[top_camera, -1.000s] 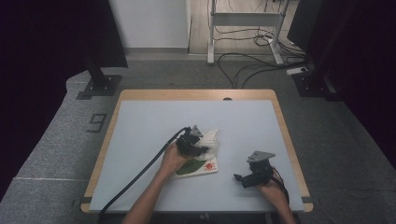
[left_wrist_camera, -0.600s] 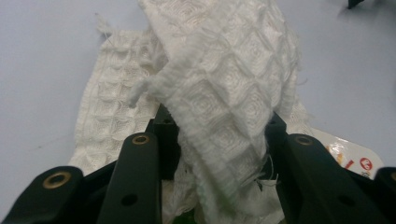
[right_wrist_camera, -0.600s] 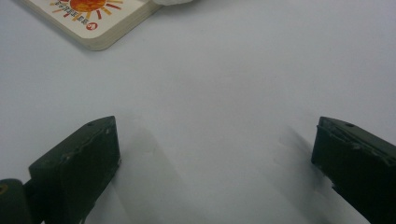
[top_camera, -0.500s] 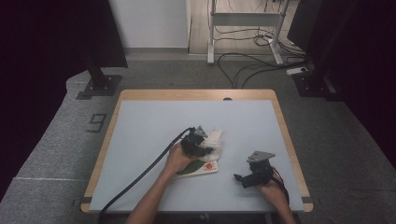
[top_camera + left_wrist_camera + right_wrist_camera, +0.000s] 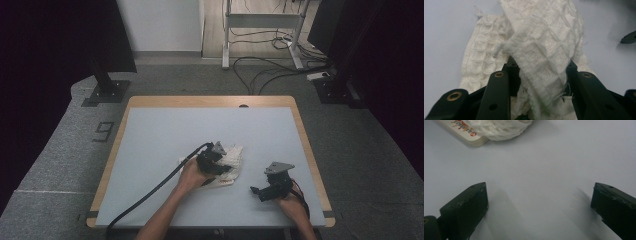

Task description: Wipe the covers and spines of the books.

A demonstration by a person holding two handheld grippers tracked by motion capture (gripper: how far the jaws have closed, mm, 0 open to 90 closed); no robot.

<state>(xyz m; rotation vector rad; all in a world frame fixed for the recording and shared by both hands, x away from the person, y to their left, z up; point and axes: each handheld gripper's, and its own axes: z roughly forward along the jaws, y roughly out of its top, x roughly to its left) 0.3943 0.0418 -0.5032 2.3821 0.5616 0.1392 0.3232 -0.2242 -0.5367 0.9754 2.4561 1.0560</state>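
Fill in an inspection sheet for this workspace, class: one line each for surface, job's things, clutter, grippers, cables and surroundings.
Surface: pale table with wooden rim.
Job's things: white waffle cloth draped over a printed card, near the table's front middle.
Clutter: nothing seen.
Grippers: left gripper shut on the cloth, a fold raised between its jaws; right gripper open, jaws wide apart, holding nothing.
Cables: black cable trails off the front edge; more lie on the floor.
Surroundings: grey carpet, metal stand, dark curtains.

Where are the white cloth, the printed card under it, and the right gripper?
white cloth (image 5: 544, 50), left gripper view, on the raised waffle-weave fold between the jaws.
printed card (image 5: 469, 137), right gripper view, on its bare corner beside the cloth.
right gripper (image 5: 256, 190), high view, at its jaw tips above the table.
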